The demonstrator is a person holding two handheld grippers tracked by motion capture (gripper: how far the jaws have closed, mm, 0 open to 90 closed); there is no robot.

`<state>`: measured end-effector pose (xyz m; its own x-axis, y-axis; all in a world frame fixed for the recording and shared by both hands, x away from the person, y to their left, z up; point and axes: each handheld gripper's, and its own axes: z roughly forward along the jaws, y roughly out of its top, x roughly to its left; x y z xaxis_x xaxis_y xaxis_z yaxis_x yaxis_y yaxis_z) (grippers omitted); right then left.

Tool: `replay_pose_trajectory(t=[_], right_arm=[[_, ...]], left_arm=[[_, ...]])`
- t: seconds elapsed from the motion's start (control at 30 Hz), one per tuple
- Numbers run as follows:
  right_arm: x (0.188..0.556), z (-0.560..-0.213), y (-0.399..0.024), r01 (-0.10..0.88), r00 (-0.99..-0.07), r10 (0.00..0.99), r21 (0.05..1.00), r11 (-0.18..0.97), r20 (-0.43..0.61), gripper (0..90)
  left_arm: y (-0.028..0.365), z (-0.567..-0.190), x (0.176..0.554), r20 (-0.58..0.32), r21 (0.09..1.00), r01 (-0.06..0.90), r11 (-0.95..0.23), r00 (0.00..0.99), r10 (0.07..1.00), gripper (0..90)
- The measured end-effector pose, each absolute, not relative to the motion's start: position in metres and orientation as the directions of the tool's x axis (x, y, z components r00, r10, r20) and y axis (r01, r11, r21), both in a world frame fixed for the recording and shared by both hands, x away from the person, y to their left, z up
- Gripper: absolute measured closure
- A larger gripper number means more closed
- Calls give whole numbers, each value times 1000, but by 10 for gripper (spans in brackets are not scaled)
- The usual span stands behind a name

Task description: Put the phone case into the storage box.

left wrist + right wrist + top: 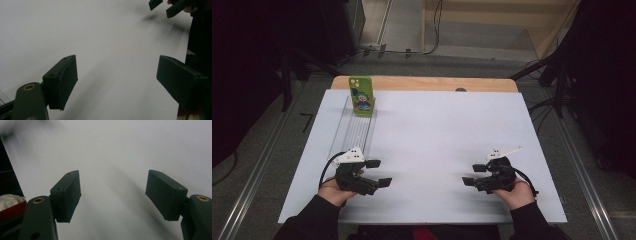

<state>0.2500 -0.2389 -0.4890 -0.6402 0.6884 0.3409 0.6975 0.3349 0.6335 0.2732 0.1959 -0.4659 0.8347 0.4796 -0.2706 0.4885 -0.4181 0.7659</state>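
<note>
Both grippers idle near the table's near edge, left gripper [378,173] and right gripper [473,174] wide and empty, while the green phone [361,95] stands far-left in its clear rack [354,131], so a long left reach looks next.

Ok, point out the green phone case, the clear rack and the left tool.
green phone case [361,95], high view, its printed back.
clear rack [354,131], high view, its ribbed base.
left tool [378,173], high view, between its open jaws.

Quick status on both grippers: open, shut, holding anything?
Left gripper: open, holding nothing, just above the white board.
Right gripper: open, holding nothing, over the same board.
</note>
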Motion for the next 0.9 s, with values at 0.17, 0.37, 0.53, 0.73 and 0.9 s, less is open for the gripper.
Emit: replay_pose_trajectory(t=[0.17,0.37,0.53,0.73,0.9], right_arm=[[250,-489,-239,697,-642,687,633,337,340,266],[250,-489,-239,697,-641,688,634,336,341,266],[250,-489,-239,697,-642,687,634,336,342,266],[250,-489,-239,696,-643,686,634,337,342,266],[250,-489,-239,696,-643,686,633,338,341,265]], left_arm=[[197,-467,270,-286,752,503,-425,831,476,180],[197,-471,266,-278,740,502,-447,834,477,180],[201,-473,267,-273,737,511,-442,824,497,185],[202,-475,266,-266,737,505,-449,828,494,192],[202,-476,265,-264,735,503,-454,830,492,192]])
